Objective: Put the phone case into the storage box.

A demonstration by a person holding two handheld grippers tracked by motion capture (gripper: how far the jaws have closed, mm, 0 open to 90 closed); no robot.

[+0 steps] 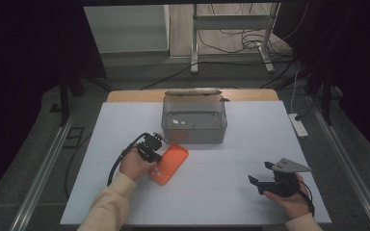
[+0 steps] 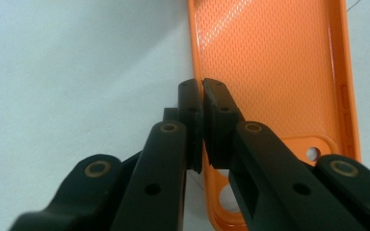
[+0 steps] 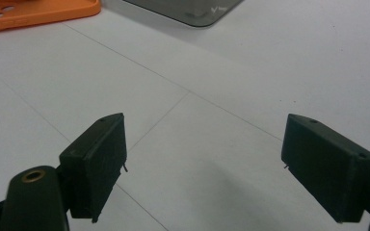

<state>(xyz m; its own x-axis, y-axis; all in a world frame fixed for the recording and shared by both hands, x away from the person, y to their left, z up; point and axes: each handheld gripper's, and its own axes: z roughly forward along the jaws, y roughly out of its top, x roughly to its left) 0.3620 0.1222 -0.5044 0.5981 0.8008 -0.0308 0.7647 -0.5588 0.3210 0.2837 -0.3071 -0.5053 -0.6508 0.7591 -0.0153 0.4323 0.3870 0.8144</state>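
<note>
An orange phone case [image 1: 173,161] lies flat on the white table, inner side up, just in front of a clear box. My left gripper [image 1: 156,156] is at the case's left edge. In the left gripper view its jaws [image 2: 202,91] are pressed together on the raised rim of the phone case [image 2: 270,57]. My right gripper [image 1: 261,172] rests near the table's front right, held in a hand. Its jaws stand wide apart in the right gripper view [image 3: 202,159] with only bare table between them. The phone case [image 3: 29,12] lies far off at the upper left there.
A clear grey plastic box [image 1: 194,130] stands at the middle back of the white table top [image 1: 221,192], with small items inside. Its corner [image 3: 192,12] shows ahead of my right gripper. A white power strip [image 1: 298,126] lies off the table's right edge.
</note>
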